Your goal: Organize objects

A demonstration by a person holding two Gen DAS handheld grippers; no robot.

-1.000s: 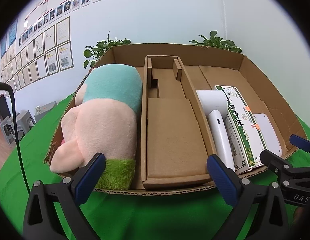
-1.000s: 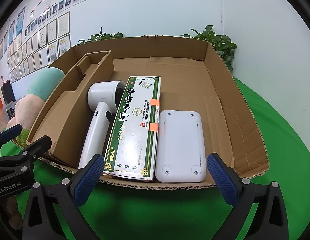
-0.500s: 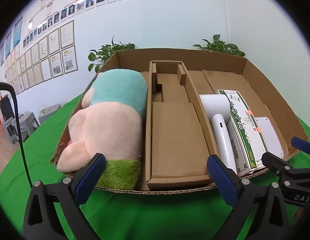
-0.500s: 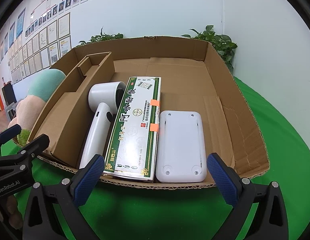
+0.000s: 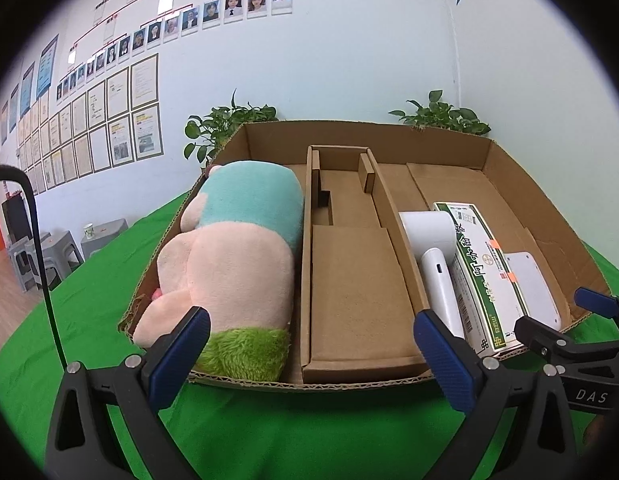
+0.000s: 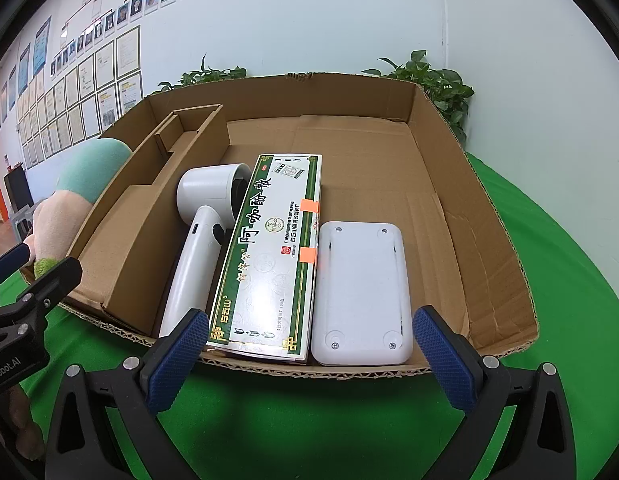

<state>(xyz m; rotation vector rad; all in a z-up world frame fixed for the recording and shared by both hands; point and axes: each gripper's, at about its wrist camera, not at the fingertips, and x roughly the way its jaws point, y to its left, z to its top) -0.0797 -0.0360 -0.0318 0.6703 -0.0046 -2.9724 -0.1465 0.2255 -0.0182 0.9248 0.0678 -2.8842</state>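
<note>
Both tongs, left gripper (image 5: 311, 354) and right gripper (image 6: 309, 350), are apart and empty; toys sit sorted in the box (image 6: 489, 216), so nothing needs holding

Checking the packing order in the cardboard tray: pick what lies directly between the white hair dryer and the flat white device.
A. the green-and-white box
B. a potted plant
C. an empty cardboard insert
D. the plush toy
A: the green-and-white box lies flat with the white hair dryer on its left and the flat white device on its right.
</note>
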